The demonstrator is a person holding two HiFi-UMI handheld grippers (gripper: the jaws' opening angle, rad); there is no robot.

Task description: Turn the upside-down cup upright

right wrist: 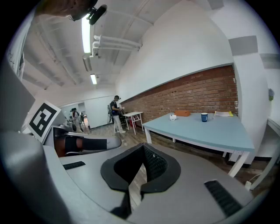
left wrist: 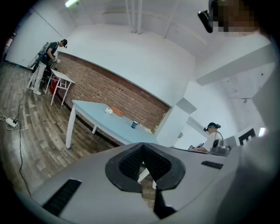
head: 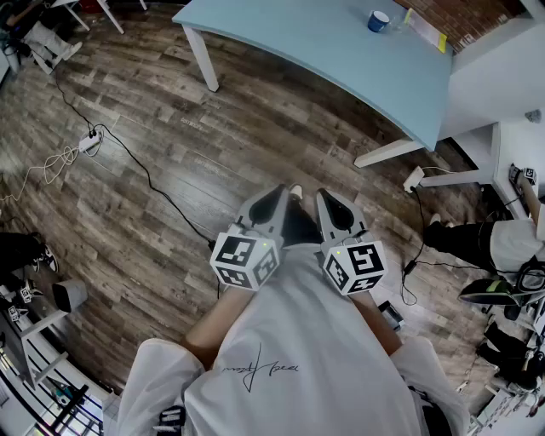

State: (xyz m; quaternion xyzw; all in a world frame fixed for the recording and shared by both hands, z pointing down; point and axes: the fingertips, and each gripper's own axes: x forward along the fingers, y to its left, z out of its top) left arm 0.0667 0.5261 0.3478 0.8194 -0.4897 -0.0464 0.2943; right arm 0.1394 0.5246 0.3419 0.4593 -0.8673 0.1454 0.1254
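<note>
Both closed, left tool (head: 278, 193), right tool (head: 327, 197), blue cup (head: 379, 20) on table (head: 315, 47)

Bright, even light; fisheye-warped edges.

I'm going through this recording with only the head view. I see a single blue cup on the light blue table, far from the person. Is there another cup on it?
Observer: Yes. The right gripper view shows a white cup farther along the table, to the left of the blue cup in that view.
Operator: From above I can't tell whether the tongs hold anything. Do they?
Observer: No. In their own views, the tongs of the left gripper and the right gripper are closed with nothing between them.
</note>
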